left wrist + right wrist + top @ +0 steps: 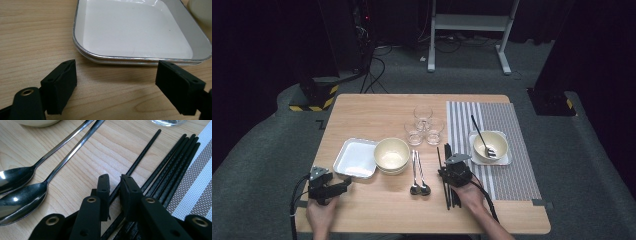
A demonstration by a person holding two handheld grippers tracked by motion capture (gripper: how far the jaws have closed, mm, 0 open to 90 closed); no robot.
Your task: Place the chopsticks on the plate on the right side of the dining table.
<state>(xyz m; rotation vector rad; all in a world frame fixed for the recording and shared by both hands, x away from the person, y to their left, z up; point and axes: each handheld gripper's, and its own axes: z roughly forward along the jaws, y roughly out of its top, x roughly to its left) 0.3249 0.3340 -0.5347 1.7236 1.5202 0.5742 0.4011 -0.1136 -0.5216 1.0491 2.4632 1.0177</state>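
High view: we note the wooden table (377, 200) first, and we place everything else by it. A striped mat (512, 175) covers its right part, and on the mat a white plate (507, 161) carries a bowl (497, 142) with a spoon (479, 132) leaning in it. Left of the table's centre lies a white tray (356, 158); just beside it, toward the centre, sits a cream bowl (391, 154). Three glasses (424, 125) cluster beyond the centre. Two spoons (418, 175) lie side by side near the table's middle, bowls toward the person.

We see a bundle of black chopsticks (447, 175) between those spoons and the mat's left edge. The right gripper (451, 167) sits over this bundle. In the right gripper view its jaws stand narrowly apart, with one chopstick (140, 157), lying a little apart from the rest (175, 167), running into the gap; we cannot tell whether the pads press on it.

The left gripper (343, 184) rests at the table's near left, pointing at the tray. In the left gripper view its jaws are spread wide with nothing between them, just short of the tray's near rim (120, 58).
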